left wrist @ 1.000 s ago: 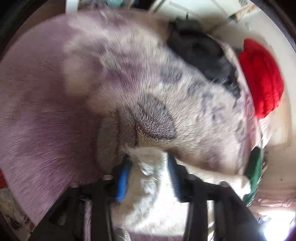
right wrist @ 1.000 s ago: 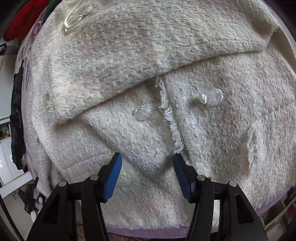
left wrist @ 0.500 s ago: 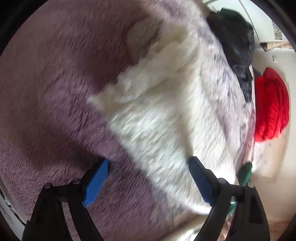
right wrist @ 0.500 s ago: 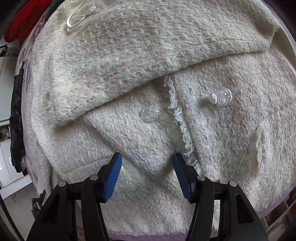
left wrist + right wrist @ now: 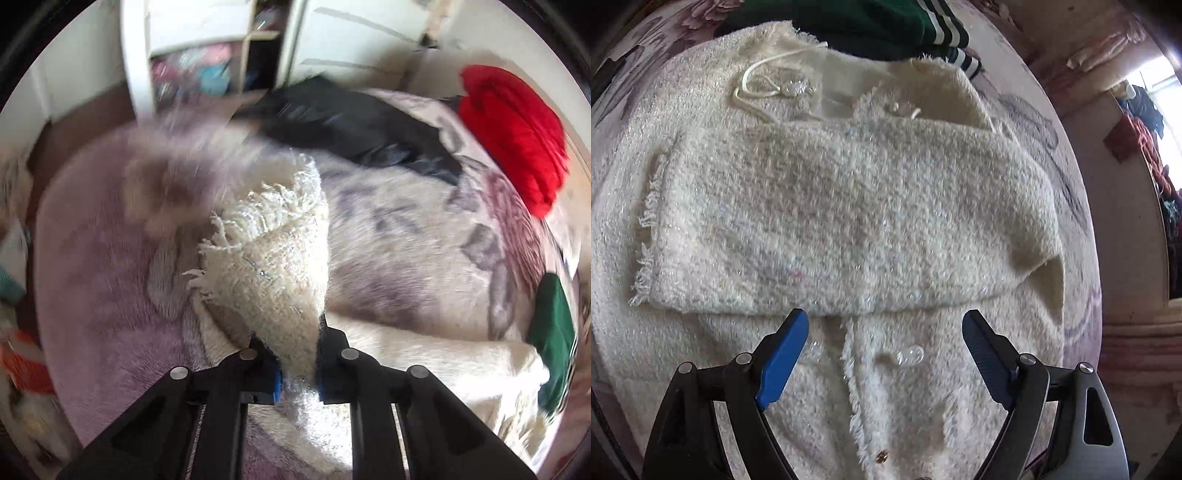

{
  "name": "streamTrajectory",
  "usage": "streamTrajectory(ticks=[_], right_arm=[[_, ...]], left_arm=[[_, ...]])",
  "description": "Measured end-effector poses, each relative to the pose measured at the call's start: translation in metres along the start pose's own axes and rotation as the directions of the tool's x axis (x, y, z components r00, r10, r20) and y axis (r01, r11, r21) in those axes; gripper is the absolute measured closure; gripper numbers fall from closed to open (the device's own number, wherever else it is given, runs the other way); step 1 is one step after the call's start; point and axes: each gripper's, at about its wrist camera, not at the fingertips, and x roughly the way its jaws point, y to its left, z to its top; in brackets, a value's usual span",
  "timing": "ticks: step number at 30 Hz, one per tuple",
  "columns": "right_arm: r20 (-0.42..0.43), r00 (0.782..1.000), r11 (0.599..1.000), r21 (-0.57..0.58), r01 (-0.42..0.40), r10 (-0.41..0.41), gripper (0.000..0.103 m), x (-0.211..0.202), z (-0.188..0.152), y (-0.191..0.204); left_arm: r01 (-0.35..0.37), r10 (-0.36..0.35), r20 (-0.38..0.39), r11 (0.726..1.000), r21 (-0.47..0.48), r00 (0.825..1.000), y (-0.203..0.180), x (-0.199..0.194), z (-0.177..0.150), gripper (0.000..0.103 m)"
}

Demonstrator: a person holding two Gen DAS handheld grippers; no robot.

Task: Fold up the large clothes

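Observation:
A cream tweed jacket [image 5: 849,221] with clear buttons lies on the bed, one sleeve folded across its chest with the fringed cuff at the left. My right gripper [image 5: 884,354] is open and empty, just above the jacket's front opening below that sleeve. In the left wrist view my left gripper [image 5: 297,363] is shut on the jacket's other sleeve [image 5: 273,266], which is lifted off the bed with its fringed cuff pointing away from me. The rest of the jacket [image 5: 424,354] trails to the right.
A lilac and cream furry blanket [image 5: 92,277] covers the bed. A black garment [image 5: 354,122], a red garment [image 5: 517,136] and a green garment [image 5: 550,328] lie along its far and right sides. The green garment [image 5: 871,22] touches the jacket's collar. White shelves [image 5: 207,48] stand behind.
My left gripper, open half a second ago, has closed on the sleeve and lifted it. My right gripper has opened wider and moved up the jacket towards the folded sleeve.

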Motion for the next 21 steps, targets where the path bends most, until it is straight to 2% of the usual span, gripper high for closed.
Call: streamTrajectory(ticks=[3,6,9,11,14,17,18,19,21], right_arm=[[0.021,0.999,0.999,-0.015,-0.041,0.042,0.016,0.002,0.008,-0.009],[0.0,0.992,0.992,0.016,-0.123,0.123,0.016,0.016,0.02,-0.038],[-0.02,0.981,0.979,0.071,-0.189,0.191,0.016,0.015,0.016,-0.072],[-0.035,0.974,0.97,0.109,-0.218,0.223,0.016,0.02,0.014,-0.101],[-0.063,0.963,0.952,0.18,-0.245,0.26,0.016,0.031,0.005,-0.15],[-0.092,0.956,0.932,0.265,-0.247,0.279,0.016,0.049,-0.01,-0.205],[-0.099,0.955,0.928,0.282,-0.242,0.279,0.016,0.053,-0.014,-0.215],[-0.112,0.954,0.923,0.307,-0.234,0.279,0.016,0.06,-0.02,-0.232],[-0.129,0.951,0.91,0.351,-0.222,0.282,0.016,0.069,-0.033,-0.259]], left_arm=[[0.007,-0.013,0.068,0.996,0.089,0.998,-0.041,-0.031,0.002,0.094],[0.025,-0.05,0.125,0.98,0.197,0.991,-0.087,-0.071,-0.005,0.095],[0.06,-0.107,0.138,0.949,0.31,0.985,-0.151,-0.099,-0.022,0.095],[0.125,-0.175,0.102,0.917,0.378,0.979,-0.195,-0.117,-0.043,0.095],[0.212,-0.257,0.025,0.845,0.491,0.966,-0.266,-0.136,-0.092,0.095],[0.322,-0.315,-0.113,0.76,0.564,0.942,-0.335,-0.137,-0.159,0.095],[0.351,-0.323,-0.154,0.737,0.578,0.934,-0.353,-0.135,-0.178,0.095],[0.382,-0.32,-0.213,0.7,0.603,0.923,-0.377,-0.129,-0.207,0.095],[0.428,-0.318,-0.287,0.658,0.619,0.904,-0.407,-0.125,-0.247,0.095]])
